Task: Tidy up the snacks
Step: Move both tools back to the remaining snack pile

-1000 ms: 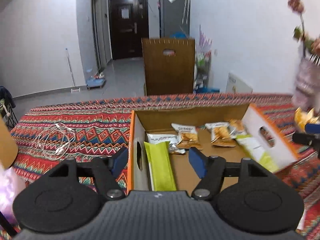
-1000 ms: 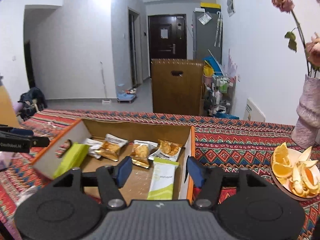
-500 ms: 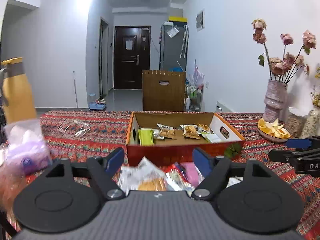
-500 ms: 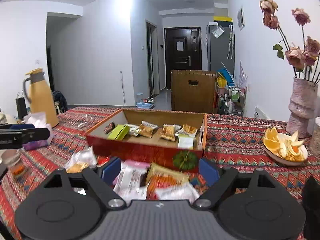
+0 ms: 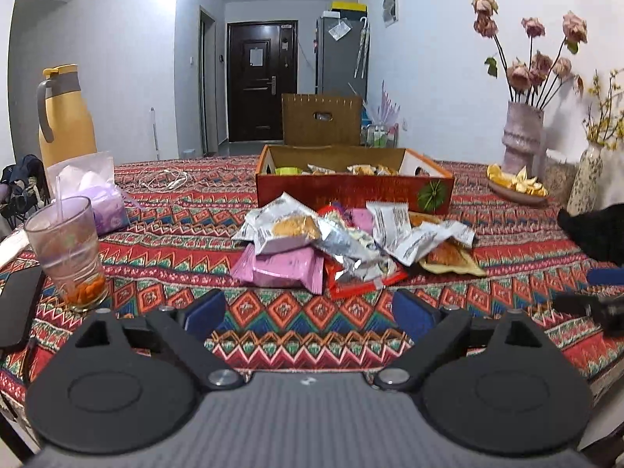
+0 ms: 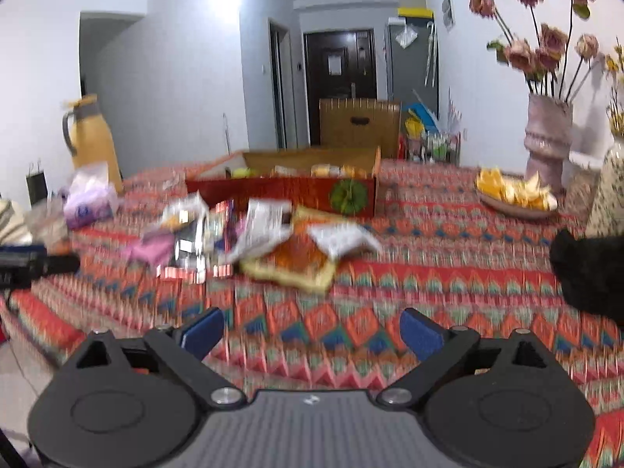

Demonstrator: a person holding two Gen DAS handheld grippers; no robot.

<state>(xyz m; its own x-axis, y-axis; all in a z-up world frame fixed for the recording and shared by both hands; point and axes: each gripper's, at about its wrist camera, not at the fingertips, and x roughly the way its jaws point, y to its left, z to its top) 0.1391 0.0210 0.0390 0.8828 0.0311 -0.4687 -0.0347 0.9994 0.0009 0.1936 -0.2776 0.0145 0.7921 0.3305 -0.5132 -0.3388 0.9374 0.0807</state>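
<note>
Two hand-held grippers, left [image 5: 308,314] and right [image 6: 311,333], are hovering spread and empty. Snack pile [image 5: 351,247] is lying ahead on the counter [image 5: 156,234], before the box [image 5: 353,191]; pink packet [image 5: 282,269], long axis crosswise, is sitting nearest the left.

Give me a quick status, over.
Left hand-held gripper open, empty; right hand-held gripper open, empty. Snack pile loose before the box. Glass near left.
</note>
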